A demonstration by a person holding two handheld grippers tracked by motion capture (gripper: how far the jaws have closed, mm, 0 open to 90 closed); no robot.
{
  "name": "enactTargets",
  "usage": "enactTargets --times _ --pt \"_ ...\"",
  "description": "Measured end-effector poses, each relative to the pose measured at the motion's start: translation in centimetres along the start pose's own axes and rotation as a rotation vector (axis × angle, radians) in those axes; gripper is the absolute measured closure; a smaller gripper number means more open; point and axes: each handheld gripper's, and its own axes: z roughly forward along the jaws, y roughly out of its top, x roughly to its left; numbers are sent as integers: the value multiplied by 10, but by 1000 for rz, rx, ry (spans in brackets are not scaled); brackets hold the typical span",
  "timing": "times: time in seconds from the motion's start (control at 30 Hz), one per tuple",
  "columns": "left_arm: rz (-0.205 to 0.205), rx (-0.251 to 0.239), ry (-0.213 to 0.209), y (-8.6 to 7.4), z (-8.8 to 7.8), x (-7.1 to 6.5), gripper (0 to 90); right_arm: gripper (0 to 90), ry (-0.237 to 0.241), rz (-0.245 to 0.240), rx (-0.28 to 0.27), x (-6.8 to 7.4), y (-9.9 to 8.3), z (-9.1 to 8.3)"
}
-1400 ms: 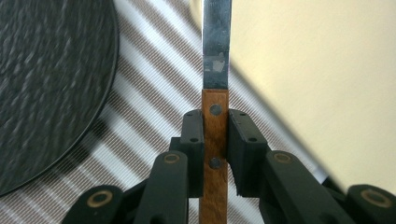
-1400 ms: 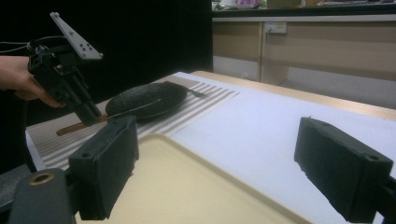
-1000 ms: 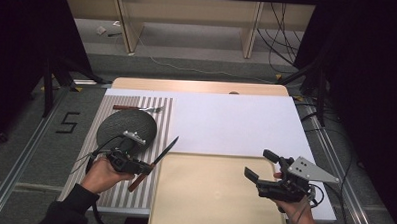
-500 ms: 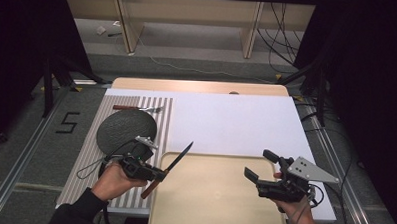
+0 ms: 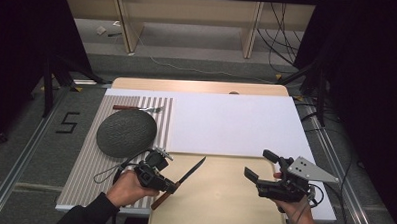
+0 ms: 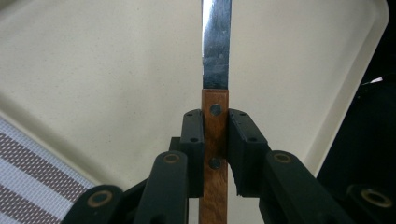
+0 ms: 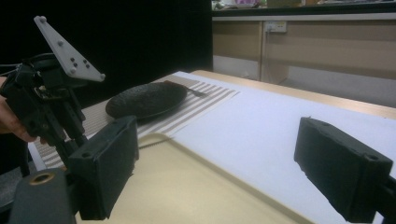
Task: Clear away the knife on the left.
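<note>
A knife (image 5: 188, 172) with a wooden handle and a dark blade is clamped in my left gripper (image 5: 168, 184), which is shut on the handle (image 6: 215, 140). The blade (image 6: 216, 42) points up and to the right over the beige tray (image 5: 223, 203). My right gripper (image 5: 259, 164) hovers over the tray's right edge, open, nothing between its fingers (image 7: 105, 163). From the right gripper view, the left gripper (image 7: 46, 102) stands at the far left, beside the tray (image 7: 187, 191).
A dark round plate (image 5: 125, 132) lies on the striped mat (image 5: 89, 163) at the left, with a wooden-handled fork (image 5: 136, 108) behind it. A white board (image 5: 231, 123) covers the table's middle and right. Dark curtains flank the table.
My left gripper has carried the knife to the right, from over the striped mat to over the tray's left part. The right gripper has stayed put.
</note>
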Motion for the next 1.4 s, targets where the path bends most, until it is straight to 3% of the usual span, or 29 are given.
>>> enactTargets --times 0.3,0.73,0.87,1.0,1.2,1.27,1.3,1.4 --pt "-1 45 -10 0 16 -2 769 148 0 -2 -1 0 0 0" --pt "-73 74 -33 -1 32 1 769 148 1 -4 -2 0 0 0" --pt "-89 88 -19 -1 36 2 769 148 2 -4 -2 1 0 0" --pt "-73 119 7 -2 43 0 767 148 4 -5 0 1 0 0" --pt "-75 107 8 -2 44 0 755 148 5 -5 0 1 0 0" --pt "-74 101 -15 -2 44 0 692 148 6 -6 0 1 0 0" --pt "-44 86 -12 -1 44 1 634 148 6 -4 1 1 0 0" --pt "-24 64 -25 1 40 -6 523 148 5 -5 -3 1 0 0"
